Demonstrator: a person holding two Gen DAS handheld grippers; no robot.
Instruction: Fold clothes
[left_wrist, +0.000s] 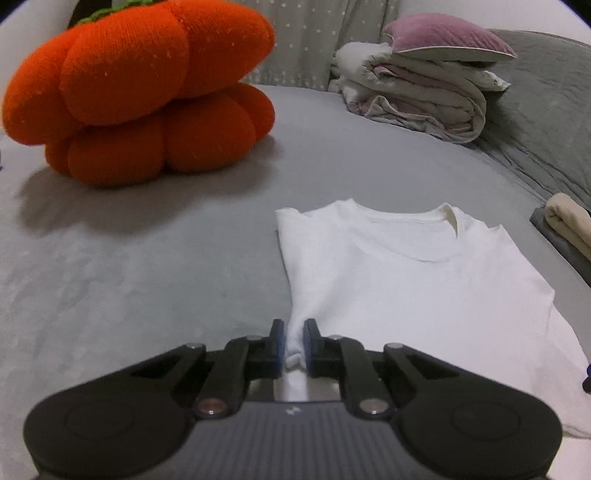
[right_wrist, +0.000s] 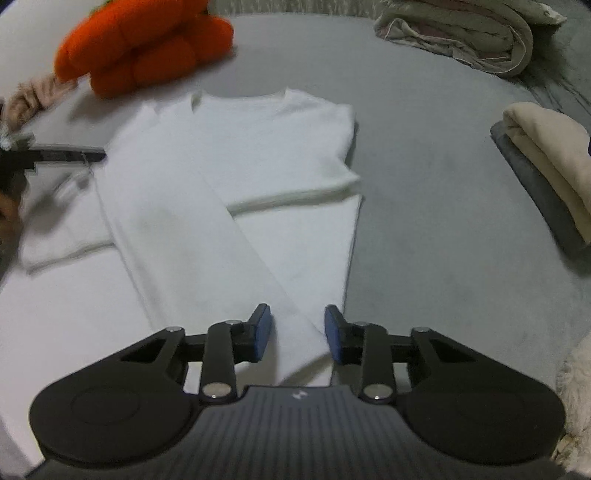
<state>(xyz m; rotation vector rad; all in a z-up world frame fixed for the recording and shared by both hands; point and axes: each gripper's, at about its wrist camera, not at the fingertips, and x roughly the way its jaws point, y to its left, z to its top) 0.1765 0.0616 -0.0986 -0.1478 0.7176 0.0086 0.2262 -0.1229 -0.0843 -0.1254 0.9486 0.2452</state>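
On the grey bed (left_wrist: 147, 258), the white cotton T-shirt (left_wrist: 406, 280) lies with both sides folded inward. Its lower edge is pinched by the left claw (left_wrist: 294, 345); the right claw (right_wrist: 297, 334) straddles fabric, narrowly open. The crosswise fold remains.

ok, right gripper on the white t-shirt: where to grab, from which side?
Take the white t-shirt at its near right hem corner, coming from the near edge. The folded panel ends there between the right gripper pads; the left gripper already pinches the other near corner.
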